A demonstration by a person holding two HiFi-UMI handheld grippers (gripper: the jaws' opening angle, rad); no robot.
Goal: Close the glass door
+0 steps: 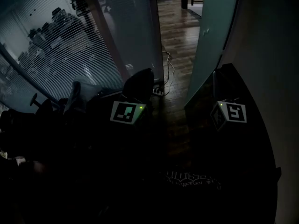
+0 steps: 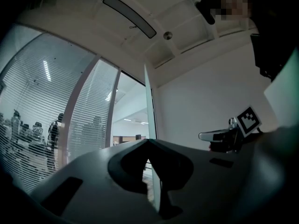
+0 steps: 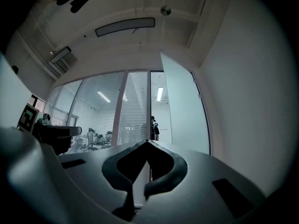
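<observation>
Head view: dim room. Door (image 1: 210, 36) open, standing right of the doorway (image 1: 175, 31).

Left gripper view: left gripper (image 2: 148, 141) clenched, empty. Door seen edge-on, far beyond the tips.

Right gripper view: right gripper (image 3: 147, 143) clenched, empty. Door panel far right, well apart.

Best done by pressing closed tips flat near the free edge and pushing steadily toward the frame, without knocking the glass.

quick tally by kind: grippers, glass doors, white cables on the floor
grippers: 2 (left gripper, right gripper)
glass door: 1
white cable: 1, as far as the dim head view shows
total: 4
</observation>
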